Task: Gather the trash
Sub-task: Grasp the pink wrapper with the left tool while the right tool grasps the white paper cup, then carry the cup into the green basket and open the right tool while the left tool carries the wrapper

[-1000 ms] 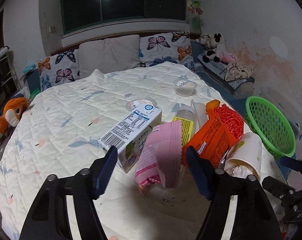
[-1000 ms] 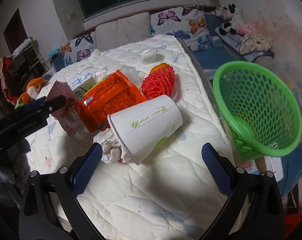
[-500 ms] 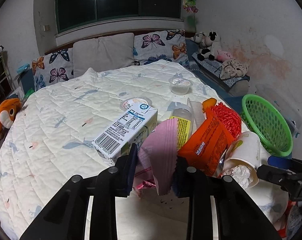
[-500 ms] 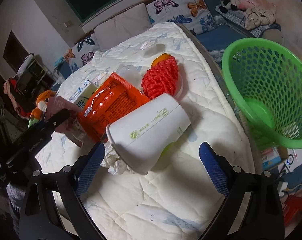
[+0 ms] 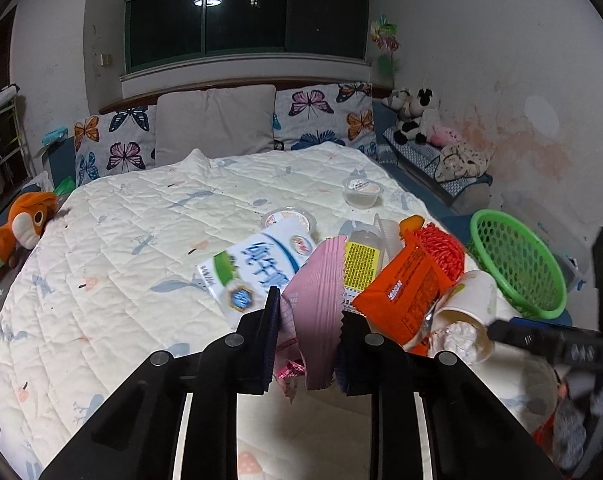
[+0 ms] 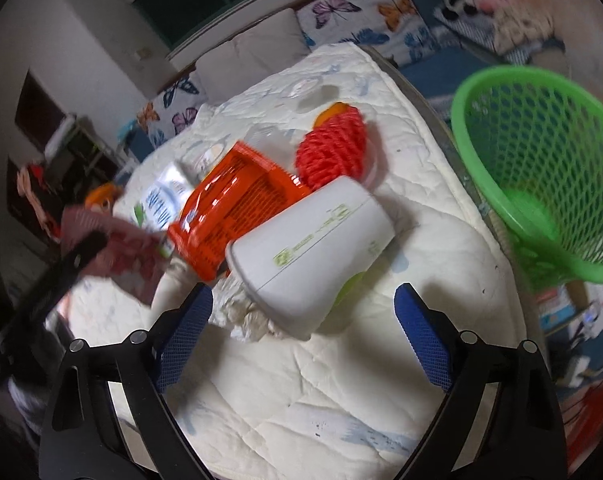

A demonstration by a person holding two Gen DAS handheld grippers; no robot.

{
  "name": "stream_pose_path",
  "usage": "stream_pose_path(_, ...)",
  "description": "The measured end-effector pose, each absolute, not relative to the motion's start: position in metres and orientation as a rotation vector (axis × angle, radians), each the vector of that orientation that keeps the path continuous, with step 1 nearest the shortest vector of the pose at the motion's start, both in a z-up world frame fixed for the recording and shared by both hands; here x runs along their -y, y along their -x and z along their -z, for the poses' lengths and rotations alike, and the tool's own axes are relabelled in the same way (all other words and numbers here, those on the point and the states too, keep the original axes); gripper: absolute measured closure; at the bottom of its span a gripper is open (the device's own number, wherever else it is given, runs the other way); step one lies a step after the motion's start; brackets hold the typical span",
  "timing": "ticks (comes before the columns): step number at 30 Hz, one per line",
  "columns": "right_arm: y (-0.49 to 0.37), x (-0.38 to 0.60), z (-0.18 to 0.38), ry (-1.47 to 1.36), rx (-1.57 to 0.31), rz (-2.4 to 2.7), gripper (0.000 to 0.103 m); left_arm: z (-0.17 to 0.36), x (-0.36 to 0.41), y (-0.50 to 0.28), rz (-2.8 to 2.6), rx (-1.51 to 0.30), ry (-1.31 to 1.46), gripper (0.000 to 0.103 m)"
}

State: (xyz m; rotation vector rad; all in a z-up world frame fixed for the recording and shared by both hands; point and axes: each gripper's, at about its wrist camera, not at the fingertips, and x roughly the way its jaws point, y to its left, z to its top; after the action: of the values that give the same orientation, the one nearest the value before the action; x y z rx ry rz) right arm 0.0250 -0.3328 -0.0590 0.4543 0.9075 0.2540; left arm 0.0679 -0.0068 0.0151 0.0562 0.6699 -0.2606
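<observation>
L gripper [image 5: 307, 340]: jaws closing, pads pressed on pink wrapper [image 5: 315, 320], held at near edge of bed [image 5: 113, 264]. R gripper [image 6: 301, 340]: jaws wide, nothing gripped; white paper cup [image 6: 313, 248] lies on its side just ahead. Behind: orange packet [image 6: 237, 204], milk carton [image 5: 257, 268], red mesh [image 6: 333, 152]. Green basket [image 6: 541, 176] off bed, R side.

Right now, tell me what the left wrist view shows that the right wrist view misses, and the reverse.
Only the left wrist view: the left gripper closing on the pink wrapper, and a yellow-labelled bottle. Only the right wrist view: the right gripper open around the lying paper cup, and the basket's inside down to its bottom. Both: that cup, the orange packet, the milk carton, the green basket.
</observation>
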Motion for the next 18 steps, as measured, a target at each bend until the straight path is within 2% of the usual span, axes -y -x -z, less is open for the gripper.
stream_pose_path(15,-0.068,0.368,0.092,-0.917,-0.998,-0.301,0.020,-0.025,0.009,-0.053,0.287,-0.642,-0.062,0.080)
stream_pose_path(17,-0.068,0.372,0.091,-0.941,-0.989,-0.302,0.023,-0.027,0.009,-0.051,0.299,-0.640,-0.054,0.080)
stream_pose_path(18,-0.068,0.373,0.090,-0.945,-0.985,-0.307,0.030,-0.027,0.009,-0.051,0.302,-0.639,-0.052,0.080)
